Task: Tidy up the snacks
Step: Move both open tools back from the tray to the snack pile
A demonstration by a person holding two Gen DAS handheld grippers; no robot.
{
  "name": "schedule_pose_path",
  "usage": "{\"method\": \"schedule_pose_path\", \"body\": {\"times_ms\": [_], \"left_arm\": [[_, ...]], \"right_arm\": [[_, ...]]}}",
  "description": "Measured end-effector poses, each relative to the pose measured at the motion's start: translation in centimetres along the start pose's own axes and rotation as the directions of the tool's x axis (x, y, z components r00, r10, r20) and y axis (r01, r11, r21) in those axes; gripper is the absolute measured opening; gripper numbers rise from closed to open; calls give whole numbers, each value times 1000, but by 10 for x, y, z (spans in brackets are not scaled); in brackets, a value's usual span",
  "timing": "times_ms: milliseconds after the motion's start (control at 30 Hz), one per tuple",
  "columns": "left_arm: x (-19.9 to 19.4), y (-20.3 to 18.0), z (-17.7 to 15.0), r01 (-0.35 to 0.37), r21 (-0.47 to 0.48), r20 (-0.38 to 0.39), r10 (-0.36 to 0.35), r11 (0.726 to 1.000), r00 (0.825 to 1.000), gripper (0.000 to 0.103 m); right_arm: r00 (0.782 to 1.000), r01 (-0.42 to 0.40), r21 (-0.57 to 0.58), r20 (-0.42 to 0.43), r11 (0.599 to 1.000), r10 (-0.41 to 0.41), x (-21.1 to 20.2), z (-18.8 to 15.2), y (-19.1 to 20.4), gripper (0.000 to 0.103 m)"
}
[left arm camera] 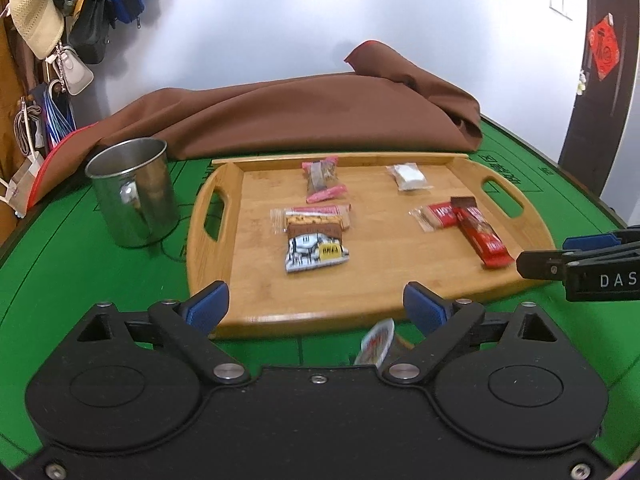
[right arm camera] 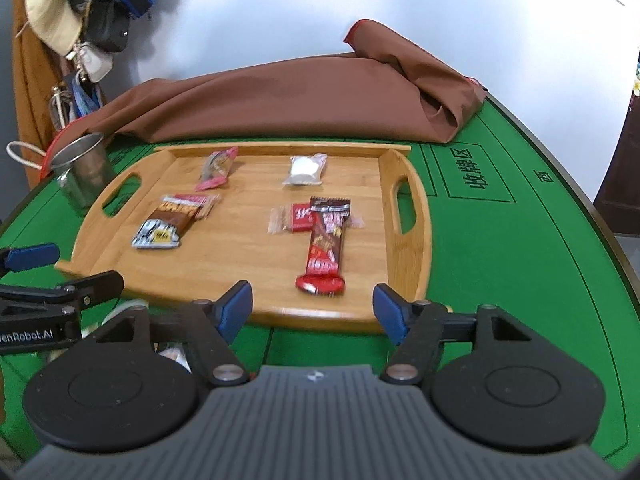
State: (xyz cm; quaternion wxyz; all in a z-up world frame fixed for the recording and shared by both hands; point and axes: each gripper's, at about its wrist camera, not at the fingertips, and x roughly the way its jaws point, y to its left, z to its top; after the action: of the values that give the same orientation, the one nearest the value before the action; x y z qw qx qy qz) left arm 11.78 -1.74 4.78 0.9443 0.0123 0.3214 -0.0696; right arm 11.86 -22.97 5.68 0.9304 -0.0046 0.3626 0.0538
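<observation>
A wooden tray [left arm camera: 380,272] lies on the green table and holds several wrapped snacks. On it are a pink packet [left arm camera: 322,180], a white packet [left arm camera: 408,176], a brown-and-silver bar [left arm camera: 314,244] lying over a clear pink packet [left arm camera: 312,213], and a long red bar [left arm camera: 482,236] beside a small red packet [left arm camera: 438,216]. My left gripper [left arm camera: 316,306] hovers open over the tray's near edge with nothing between its fingers. A white-and-red packet [left arm camera: 376,342] lies on the table just below it. My right gripper [right arm camera: 314,310] is open and empty, just short of the red bar [right arm camera: 326,248].
A steel mug [left arm camera: 134,192] stands left of the tray. Bunched brown cloth [left arm camera: 320,116] fills the table behind it. Bags and a hat [left arm camera: 36,12] hang at the far left. Bare green felt [right arm camera: 520,264] stretches right of the tray [right arm camera: 248,264].
</observation>
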Motion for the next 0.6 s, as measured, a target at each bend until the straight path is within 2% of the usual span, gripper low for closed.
{"method": "schedule_pose_path", "body": {"times_ms": [400,600], "left_arm": [[-32,2,-44,52,-6,-41,-52,999,998,94],[-47,-1,-59,105,31,-49,-103,994,993,94]], "right_arm": [[1000,-19,-62,-2,998,19,-28,-44,10,82],[999,-37,-98,-17,994,36,-41,-65,12,83]]}}
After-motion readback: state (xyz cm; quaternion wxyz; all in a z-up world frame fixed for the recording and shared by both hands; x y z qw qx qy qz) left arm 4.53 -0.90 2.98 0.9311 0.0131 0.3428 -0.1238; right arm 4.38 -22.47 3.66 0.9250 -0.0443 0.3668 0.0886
